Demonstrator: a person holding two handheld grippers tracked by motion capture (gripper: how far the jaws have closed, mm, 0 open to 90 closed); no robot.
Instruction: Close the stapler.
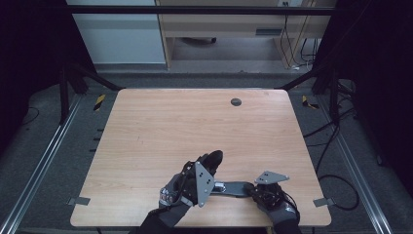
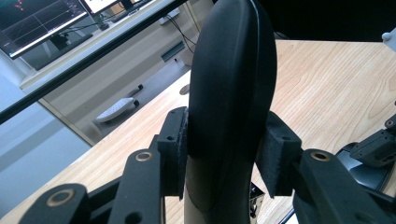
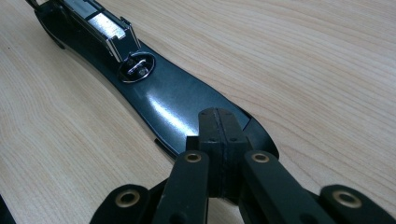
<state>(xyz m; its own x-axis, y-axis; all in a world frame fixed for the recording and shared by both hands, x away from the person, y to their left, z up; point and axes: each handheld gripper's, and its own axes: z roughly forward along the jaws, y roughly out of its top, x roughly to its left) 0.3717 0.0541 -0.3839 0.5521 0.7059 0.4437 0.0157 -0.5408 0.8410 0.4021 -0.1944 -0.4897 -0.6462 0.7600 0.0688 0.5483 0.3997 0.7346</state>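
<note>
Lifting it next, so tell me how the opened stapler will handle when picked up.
The stapler is probably stiff but hinged, so its base may swing. Its glossy shell looks slippery in the left gripper. Metal parts suggest some weight.

table (image 1: 160,126): wood | round grommet (image 1: 235,102): far edge | monitor (image 2: 32,18), possibly

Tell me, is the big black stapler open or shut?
Open. The black stapler's top arm is lifted in the left gripper; its flat base lies on the table.
</note>
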